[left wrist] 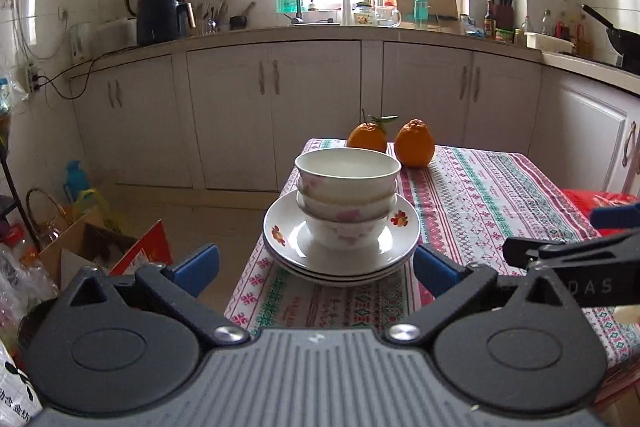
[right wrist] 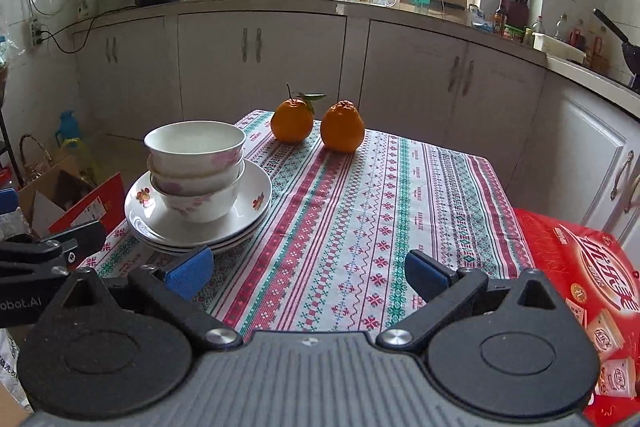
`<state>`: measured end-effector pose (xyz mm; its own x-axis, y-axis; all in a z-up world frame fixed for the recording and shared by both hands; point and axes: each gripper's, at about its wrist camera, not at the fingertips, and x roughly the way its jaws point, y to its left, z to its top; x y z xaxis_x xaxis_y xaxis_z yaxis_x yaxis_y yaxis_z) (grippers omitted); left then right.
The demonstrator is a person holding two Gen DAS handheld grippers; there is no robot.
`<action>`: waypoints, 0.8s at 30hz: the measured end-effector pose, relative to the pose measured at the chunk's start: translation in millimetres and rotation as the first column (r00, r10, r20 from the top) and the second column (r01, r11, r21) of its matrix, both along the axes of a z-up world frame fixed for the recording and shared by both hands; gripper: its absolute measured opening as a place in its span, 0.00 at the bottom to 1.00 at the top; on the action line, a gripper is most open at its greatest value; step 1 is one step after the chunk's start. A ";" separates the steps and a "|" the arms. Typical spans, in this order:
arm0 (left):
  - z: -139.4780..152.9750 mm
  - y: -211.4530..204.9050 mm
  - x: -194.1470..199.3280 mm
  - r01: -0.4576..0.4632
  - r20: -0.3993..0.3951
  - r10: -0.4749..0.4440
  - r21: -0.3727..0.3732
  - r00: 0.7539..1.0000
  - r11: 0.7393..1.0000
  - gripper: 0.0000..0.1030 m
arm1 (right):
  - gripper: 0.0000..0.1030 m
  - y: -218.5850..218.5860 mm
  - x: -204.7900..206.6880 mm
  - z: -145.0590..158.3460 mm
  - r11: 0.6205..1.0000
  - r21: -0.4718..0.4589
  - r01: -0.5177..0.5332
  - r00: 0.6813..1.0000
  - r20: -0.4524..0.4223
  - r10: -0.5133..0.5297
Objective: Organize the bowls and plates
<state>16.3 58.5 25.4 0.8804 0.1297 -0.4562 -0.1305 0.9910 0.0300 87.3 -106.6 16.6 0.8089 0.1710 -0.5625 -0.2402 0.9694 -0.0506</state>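
Observation:
Three white bowls with pink flowers (left wrist: 347, 195) (right wrist: 195, 169) are nested in one pile on a pile of white plates (left wrist: 280, 231) (right wrist: 138, 205) with orange flower prints, near the left edge of the patterned tablecloth (left wrist: 480, 203) (right wrist: 352, 219). My left gripper (left wrist: 316, 265) hangs open just short of the plates, with nothing between its blue pads. My right gripper (right wrist: 306, 269) is open too, over the bare cloth to the right of the pile and holding nothing. Part of the right gripper (left wrist: 568, 251) shows at the right of the left wrist view.
Two oranges (left wrist: 414, 143) (right wrist: 342, 127) stand on the far side of the table. A red printed box (right wrist: 592, 291) lies at the table's right end. Cardboard boxes and bags (left wrist: 100, 247) crowd the floor on the left. Cabinets (left wrist: 276, 107) line the back.

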 end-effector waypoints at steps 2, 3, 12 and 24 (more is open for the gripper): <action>1.9 -0.8 -4.3 -0.001 0.014 0.000 0.012 1.000 1.000 0.99 | 1.00 -2.2 -4.5 1.3 1.000 0.008 0.001 1.000 0.009 -0.001; 2.7 -2.2 -4.9 -0.003 0.014 0.003 0.017 1.000 1.000 0.99 | 1.00 -2.5 -6.0 1.9 1.000 0.009 0.002 1.000 0.011 -0.002; 6.3 -4.8 -10.1 -0.015 0.015 0.015 0.005 1.000 1.000 0.99 | 1.00 -0.8 -12.2 4.7 1.000 0.008 0.001 0.999 0.038 -0.002; 7.0 -6.3 -11.3 -0.007 0.014 0.007 -0.005 1.000 1.000 0.99 | 1.00 -0.6 -14.3 5.1 1.000 0.005 0.017 0.999 0.047 -0.017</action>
